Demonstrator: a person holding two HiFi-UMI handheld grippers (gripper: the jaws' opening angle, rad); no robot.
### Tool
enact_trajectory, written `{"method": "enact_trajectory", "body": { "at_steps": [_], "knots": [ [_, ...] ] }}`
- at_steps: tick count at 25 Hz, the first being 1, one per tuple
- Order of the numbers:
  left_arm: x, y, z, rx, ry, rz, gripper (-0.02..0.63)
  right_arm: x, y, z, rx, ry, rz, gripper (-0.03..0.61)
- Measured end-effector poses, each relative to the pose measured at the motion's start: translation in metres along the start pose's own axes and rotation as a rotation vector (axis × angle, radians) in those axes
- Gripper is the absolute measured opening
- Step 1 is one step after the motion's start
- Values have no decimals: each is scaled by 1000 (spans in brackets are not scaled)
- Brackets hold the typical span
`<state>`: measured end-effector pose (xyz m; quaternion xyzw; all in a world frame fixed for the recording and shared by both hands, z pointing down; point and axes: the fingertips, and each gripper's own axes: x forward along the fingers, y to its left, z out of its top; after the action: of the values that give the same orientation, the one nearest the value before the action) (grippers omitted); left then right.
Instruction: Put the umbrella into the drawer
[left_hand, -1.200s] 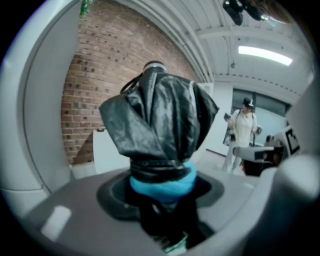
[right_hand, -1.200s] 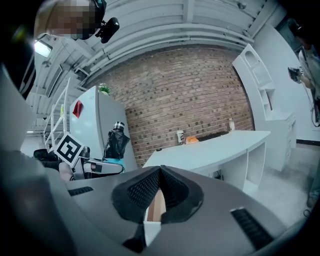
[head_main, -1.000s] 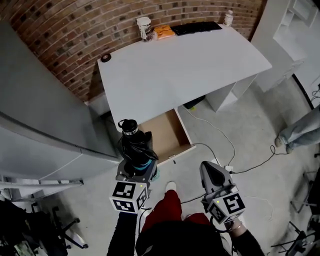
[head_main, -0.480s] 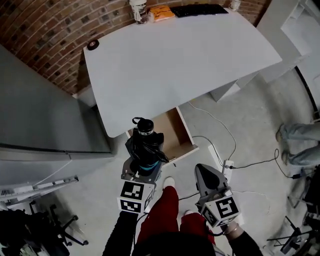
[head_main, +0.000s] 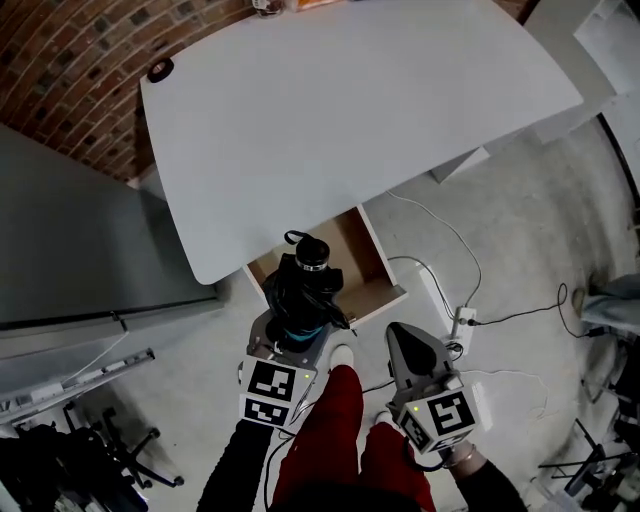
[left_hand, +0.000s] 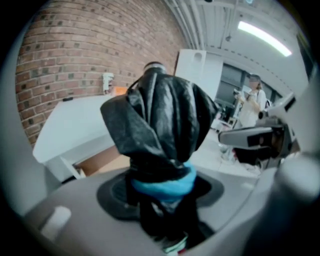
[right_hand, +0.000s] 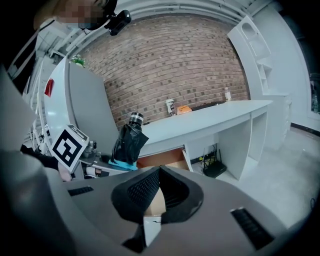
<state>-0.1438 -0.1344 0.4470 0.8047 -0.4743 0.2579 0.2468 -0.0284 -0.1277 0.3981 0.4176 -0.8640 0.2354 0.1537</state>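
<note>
Since 1 second ago, both grippers have sunk toward the floor and the open drawer (head_main: 385, 298). The left gripper (head_main: 298, 332) pinches the folded black umbrella (head_main: 305, 290) at its blue band. The umbrella stands upright, and its capped tip now overlaps the drawer's near left corner, where before it stood short of it. It is not inside. The right gripper (head_main: 400, 342) has its jaws pressed together on nothing and hangs just beside the other. The cup and keyboard have slipped past the top edge. A grey cabinet (head_main: 70, 260) stands at the left. The white desk (head_main: 350, 110) overhangs the drawer's back half. To the right, a power strip (head_main: 463, 322) and cables lie on the floor.
</note>
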Motion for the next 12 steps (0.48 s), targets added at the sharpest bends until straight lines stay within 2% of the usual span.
{"method": "enact_trajectory", "body": {
  "at_steps": [5, 12],
  "knots": [
    [30, 7, -9, 37, 37, -17, 255, 14, -13, -23, 33, 96, -27, 2],
    [62, 11, -27, 118, 103, -44, 255, 31, -25, -39, 62, 50, -39, 2]
  ]
}}
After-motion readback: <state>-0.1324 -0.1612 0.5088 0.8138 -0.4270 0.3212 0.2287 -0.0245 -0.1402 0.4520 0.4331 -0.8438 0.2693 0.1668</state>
